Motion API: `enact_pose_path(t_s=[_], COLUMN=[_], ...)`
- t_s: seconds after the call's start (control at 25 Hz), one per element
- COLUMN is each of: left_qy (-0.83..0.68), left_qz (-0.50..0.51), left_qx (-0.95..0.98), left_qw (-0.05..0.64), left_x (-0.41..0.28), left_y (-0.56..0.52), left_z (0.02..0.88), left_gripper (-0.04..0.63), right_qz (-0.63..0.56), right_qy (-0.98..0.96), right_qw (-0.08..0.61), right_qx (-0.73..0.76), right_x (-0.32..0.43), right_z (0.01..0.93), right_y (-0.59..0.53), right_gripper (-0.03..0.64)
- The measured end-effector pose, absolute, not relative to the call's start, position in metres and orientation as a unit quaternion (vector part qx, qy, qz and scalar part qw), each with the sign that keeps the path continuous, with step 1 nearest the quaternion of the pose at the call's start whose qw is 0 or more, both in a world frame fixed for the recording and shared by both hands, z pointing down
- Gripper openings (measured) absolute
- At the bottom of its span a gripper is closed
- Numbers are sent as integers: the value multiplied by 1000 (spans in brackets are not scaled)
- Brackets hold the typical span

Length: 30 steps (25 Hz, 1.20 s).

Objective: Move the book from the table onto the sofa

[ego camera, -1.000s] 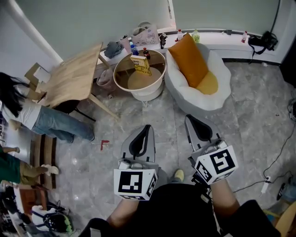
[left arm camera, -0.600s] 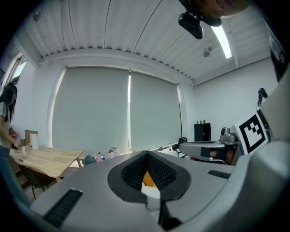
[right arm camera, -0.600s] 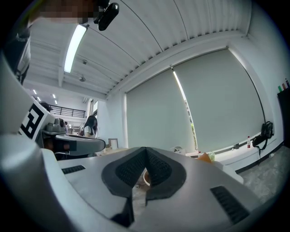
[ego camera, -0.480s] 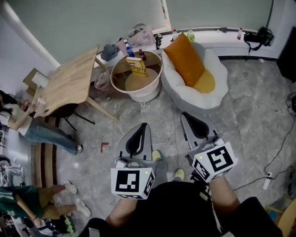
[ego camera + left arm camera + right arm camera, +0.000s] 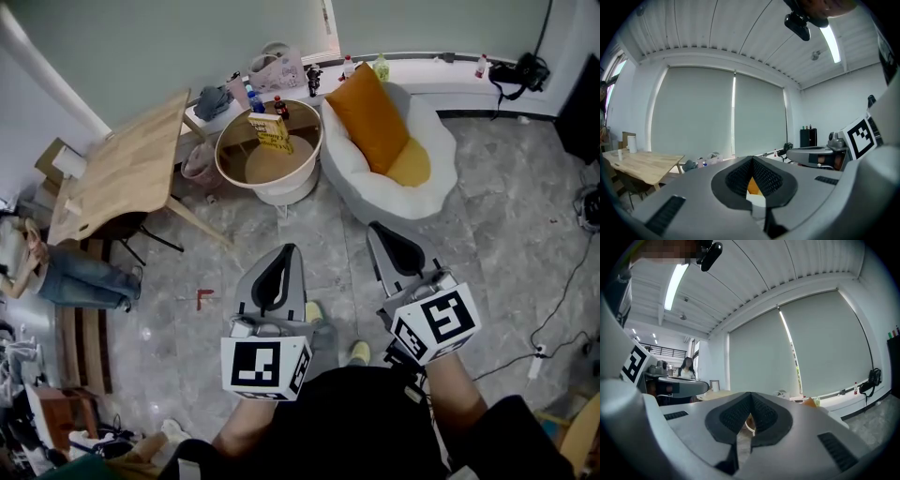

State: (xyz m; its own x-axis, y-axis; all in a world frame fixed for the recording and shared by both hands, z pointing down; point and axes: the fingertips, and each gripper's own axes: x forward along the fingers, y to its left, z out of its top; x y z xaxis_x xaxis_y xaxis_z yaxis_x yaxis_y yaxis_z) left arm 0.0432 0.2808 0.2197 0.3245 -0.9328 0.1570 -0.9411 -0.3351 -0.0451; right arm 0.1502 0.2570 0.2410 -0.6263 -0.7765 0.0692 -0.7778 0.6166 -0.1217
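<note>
A yellow book stands tilted on the round white table at the top middle of the head view. Right of it is the white sofa, with an orange cushion and a smaller yellow one. My left gripper and right gripper are held side by side over the grey floor, well short of the table. Both point toward the table and sofa. Both are shut with nothing between the jaws. In the left gripper view the closed tips meet, as do those in the right gripper view.
A wooden table stands at the left, with a person seated beyond it. Bottles and bags crowd the window ledge behind the round table. Cables trail across the floor at right. My shoes show below the grippers.
The round table and sofa have shifted slightly in the head view as I move. The person at the left has moved further left. Both grippers stay shut and side by side.
</note>
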Motion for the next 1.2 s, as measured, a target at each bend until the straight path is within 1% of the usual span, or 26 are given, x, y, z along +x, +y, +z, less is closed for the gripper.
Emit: enact_pose_path(t_s=[1.2], left_qy=[-588], left_qz=[70], left_qx=[803], left_qw=[64], left_x=[-80], left_y=[130], left_z=[235], left_gripper=[8], right_qz=[81], right_qy=[-898], right_qw=[57], right_qx=[429], right_x=[38], right_z=[255], right_y=[110], right_gripper=[6])
